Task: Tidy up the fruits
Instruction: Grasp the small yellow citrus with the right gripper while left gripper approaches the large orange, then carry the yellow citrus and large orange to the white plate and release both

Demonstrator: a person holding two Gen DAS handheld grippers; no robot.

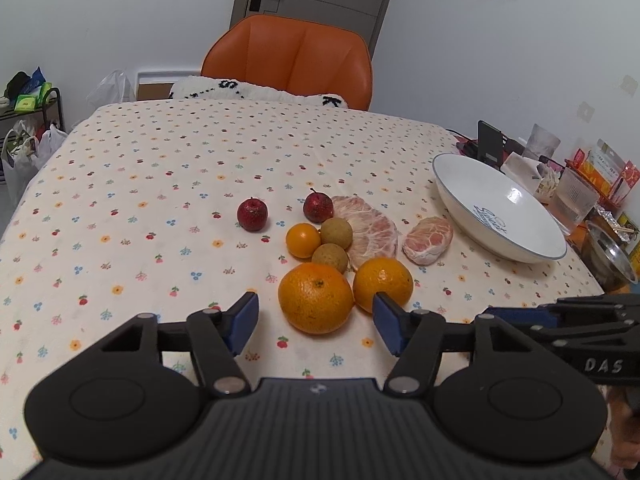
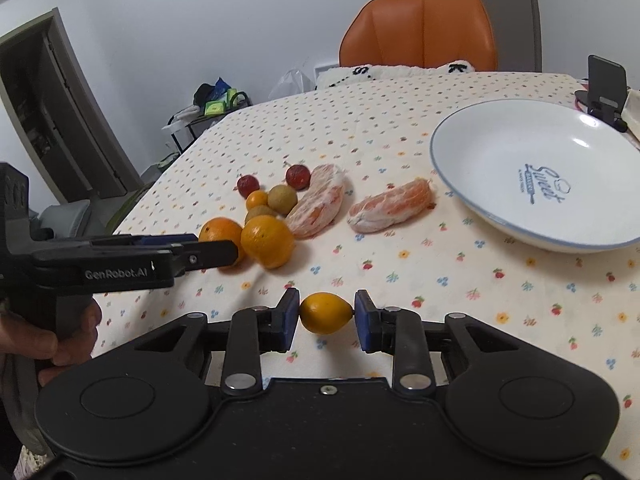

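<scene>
- Right hand-held gripper (image 2: 326,314), black with blue pads, clenches a small yellow-orange oval fruit (image 2: 326,313) between its pads, near the table's front edge.
- Left hand-held gripper (image 1: 316,320) is spread wide and holds nothing; its jaws hover low, just in front of the large round orange (image 1: 316,298) and a second orange (image 1: 383,284) beside it.
- Other loose fruit lies clustered on the flower-dotted tablecloth (image 1: 140,200): two dark red small apples (image 1: 251,214), two brownish round fruits (image 1: 337,233), a small orange citrus (image 1: 303,240) and two peeled pomelo pieces (image 1: 427,240).
- White shallow bowl with a blue rim (image 2: 532,176) stands empty, to the right of the fruit.
- Step in hand, as I judge it: carrying the gripped fruit to the bowl.
- Next move calls for lifting over the rim, then releasing low so the fruit does not roll out.
</scene>
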